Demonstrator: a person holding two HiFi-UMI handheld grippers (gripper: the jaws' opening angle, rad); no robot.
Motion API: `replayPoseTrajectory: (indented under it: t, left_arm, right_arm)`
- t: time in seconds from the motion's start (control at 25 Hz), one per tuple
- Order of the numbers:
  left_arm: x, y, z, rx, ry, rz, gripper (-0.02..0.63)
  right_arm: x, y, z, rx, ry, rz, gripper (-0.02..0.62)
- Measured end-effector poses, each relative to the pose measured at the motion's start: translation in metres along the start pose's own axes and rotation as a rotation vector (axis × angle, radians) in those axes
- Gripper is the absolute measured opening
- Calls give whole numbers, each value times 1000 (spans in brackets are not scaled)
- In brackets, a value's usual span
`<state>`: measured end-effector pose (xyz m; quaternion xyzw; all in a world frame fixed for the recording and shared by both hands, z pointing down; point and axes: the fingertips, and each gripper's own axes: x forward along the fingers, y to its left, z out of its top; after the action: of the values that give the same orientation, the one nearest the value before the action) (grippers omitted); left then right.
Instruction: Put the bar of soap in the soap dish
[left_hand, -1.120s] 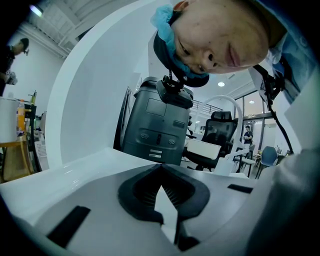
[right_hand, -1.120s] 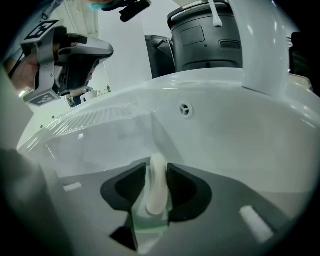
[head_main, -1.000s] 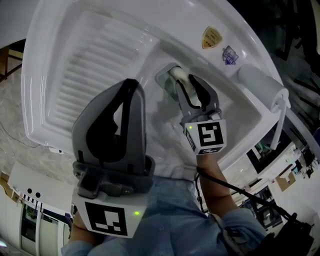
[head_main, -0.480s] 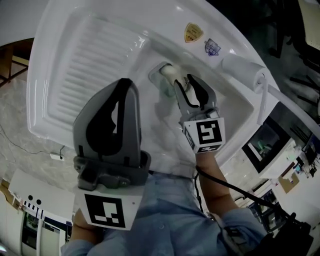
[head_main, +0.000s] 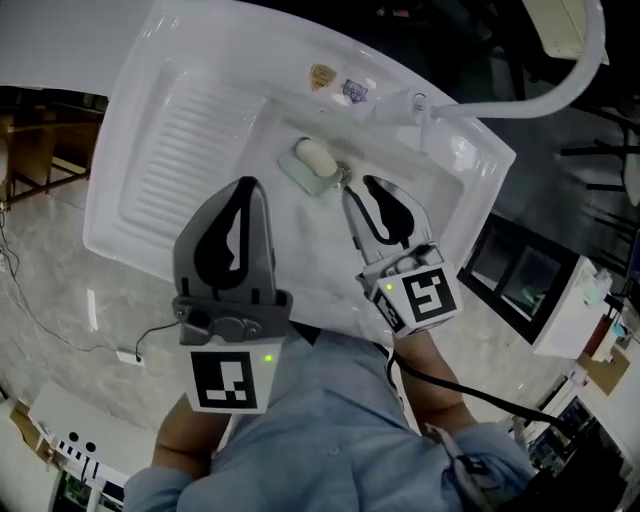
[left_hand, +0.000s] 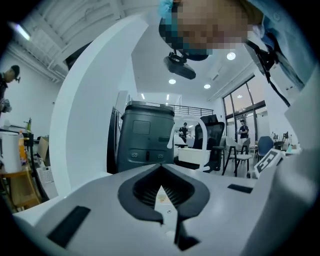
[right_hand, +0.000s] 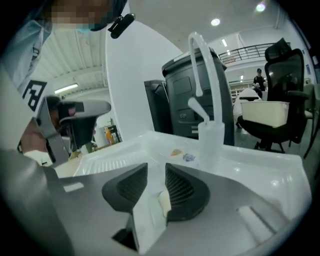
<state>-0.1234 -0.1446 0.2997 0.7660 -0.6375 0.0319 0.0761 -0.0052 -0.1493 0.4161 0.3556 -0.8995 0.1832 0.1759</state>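
Jaws on the right gripper (right_hand: 156, 167) stand a narrow gap apart and are closing, with nothing gripped between the dark ribbed pads (right_hand: 181, 189) (only the sink shows through the gap). Those of the left gripper (left_hand: 161, 167) meet at the tips and hold nothing. In the head view the right gripper (head_main: 358, 188) hangs over the basin and the left gripper (head_main: 250, 185) is beside it, over the near edge of the drainboard. Just beyond the right gripper's tips, apart from them, the pale cream oval bar of soap (head_main: 316, 155) lies in the pale, rounded rectangular soap dish (head_main: 297, 172). The dish sits in the white glossy sink with a ribbed drainboard (head_main: 180, 130), below a gold sticker (head_main: 322, 76) on the back rim. A white curved tap (right_hand: 197, 55) rises behind.
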Motion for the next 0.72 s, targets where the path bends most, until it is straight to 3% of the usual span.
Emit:
replayPoseTrajectory:
  t: [0.36, 0.72]
  left_arm:
    - [-49, -47, 46, 62, -76, 40, 5]
    - [-93, -91, 71, 97, -128, 28, 5]
  right_arm:
    - [-97, 24, 69, -32, -204, -15, 8]
    - [-153, 60, 119, -95, -343, 12, 2]
